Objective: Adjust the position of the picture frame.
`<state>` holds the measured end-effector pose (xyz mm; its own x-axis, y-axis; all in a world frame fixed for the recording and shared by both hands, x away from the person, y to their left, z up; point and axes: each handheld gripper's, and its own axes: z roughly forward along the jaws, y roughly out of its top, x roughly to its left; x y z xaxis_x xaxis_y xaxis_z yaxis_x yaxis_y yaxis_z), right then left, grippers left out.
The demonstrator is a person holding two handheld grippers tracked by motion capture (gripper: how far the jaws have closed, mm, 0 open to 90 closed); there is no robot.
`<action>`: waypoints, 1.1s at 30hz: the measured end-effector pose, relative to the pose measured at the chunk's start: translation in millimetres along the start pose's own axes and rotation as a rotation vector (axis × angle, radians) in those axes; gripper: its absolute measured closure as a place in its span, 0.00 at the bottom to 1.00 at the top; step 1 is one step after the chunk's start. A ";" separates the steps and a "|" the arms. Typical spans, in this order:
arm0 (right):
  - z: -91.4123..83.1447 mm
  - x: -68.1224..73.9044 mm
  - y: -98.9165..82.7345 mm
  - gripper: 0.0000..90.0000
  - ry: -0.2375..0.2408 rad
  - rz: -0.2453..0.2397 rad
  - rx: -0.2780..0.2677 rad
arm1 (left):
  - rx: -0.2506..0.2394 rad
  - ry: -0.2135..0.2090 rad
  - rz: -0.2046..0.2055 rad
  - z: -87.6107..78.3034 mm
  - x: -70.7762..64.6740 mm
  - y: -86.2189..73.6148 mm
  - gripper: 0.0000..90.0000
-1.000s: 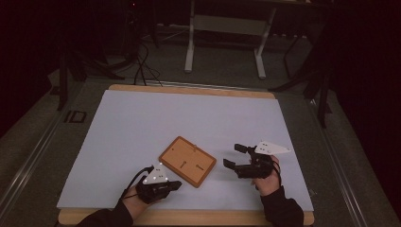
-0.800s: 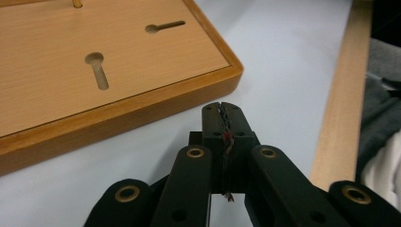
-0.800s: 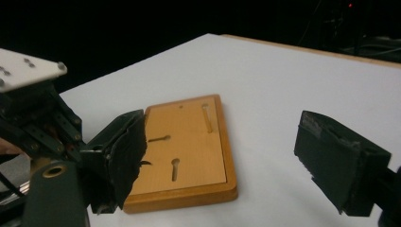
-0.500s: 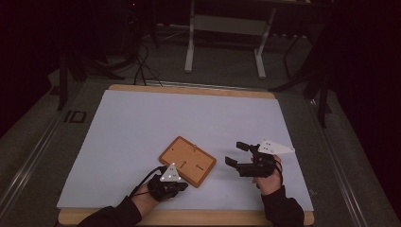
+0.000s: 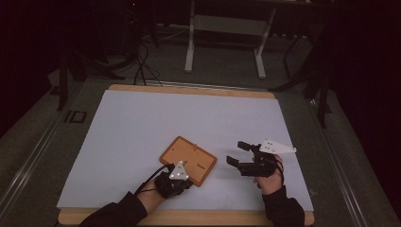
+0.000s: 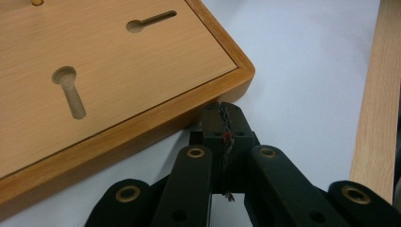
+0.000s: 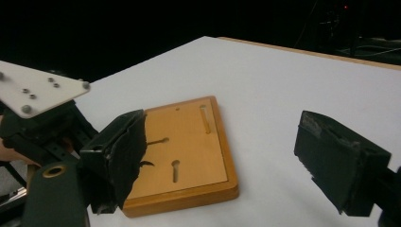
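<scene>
We are at the approach step: the wooden board lies face down on the white tabletop, near the front edge and between our two hands. Our left tool has its jaws pressed together, nothing between them, with the tip right at the board's near corner, touching or just short of it. Our right tool hovers to the right of the board with its jaws spread wide and empty. Next, we judge, the left tip must pry or nudge that corner so the right tool can close on the board's edge.
</scene>
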<state>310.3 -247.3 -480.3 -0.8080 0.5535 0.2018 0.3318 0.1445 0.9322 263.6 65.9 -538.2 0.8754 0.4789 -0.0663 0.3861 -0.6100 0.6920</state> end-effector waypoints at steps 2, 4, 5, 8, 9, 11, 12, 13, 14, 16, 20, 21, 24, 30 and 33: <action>-0.8 -0.2 0.4 0.19 -0.004 -0.003 -0.002 | -0.002 -0.006 -0.002 2.9 1.2 2.9 1.00; -1.8 -0.7 0.4 0.19 -0.003 -0.001 -0.006 | -0.007 -0.011 -0.002 6.1 2.0 5.4 1.00; -2.2 -1.0 0.3 0.19 -0.007 0.000 -0.006 | -0.008 -0.009 0.001 7.4 1.9 6.7 1.00; -3.1 -3.4 -0.7 0.19 -0.012 0.004 -0.004 | -0.018 -0.008 -0.003 12.1 1.9 10.5 1.00; -3.1 -3.9 -1.1 0.19 -0.016 0.004 -0.004 | -0.020 -0.010 -0.006 13.7 2.1 11.9 1.00; -3.3 -4.3 -1.3 0.19 -0.015 0.007 -0.001 | -0.020 -0.005 0.000 16.7 2.5 15.2 1.00; -3.4 -4.3 -1.4 0.19 -0.017 0.006 -0.002 | -0.020 -0.003 -0.002 17.9 2.2 16.6 1.00; -3.5 -4.2 -1.3 0.19 -0.016 0.005 -0.002 | -0.019 -0.001 0.000 19.7 2.4 18.7 1.00; -3.7 -4.2 -1.1 0.19 -0.014 0.002 -0.002 | -0.018 0.001 0.004 21.2 2.5 20.2 1.00; -4.0 -3.9 -0.9 0.19 -0.016 -0.004 -0.003 | -0.024 -0.003 -0.001 24.7 3.8 23.4 1.00; -4.8 -5.2 -1.5 0.19 -0.014 -0.001 -0.004 | -0.024 0.000 0.000 29.2 4.5 28.3 1.00; -4.9 -5.5 -1.5 0.19 -0.010 -0.001 -0.004 | -0.023 0.001 0.003 30.2 4.9 29.4 1.00; -4.5 -5.7 -2.1 0.19 -0.005 -0.004 -0.008 | -0.025 0.002 -0.001 32.3 5.4 31.6 1.00; -3.6 -5.3 -2.6 0.19 -0.012 -0.014 -0.005 | -0.024 0.005 0.000 39.7 7.9 39.7 1.00; -3.9 -6.4 -2.8 0.19 0.001 -0.011 -0.015 | -0.029 0.004 0.001 43.4 9.6 43.2 1.00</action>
<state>312.6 -254.5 -483.0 -0.8119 0.5514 0.1917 0.3154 0.1381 0.9389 301.3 16.7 -540.1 0.8745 0.4811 -0.0626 0.3766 -0.5919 0.7126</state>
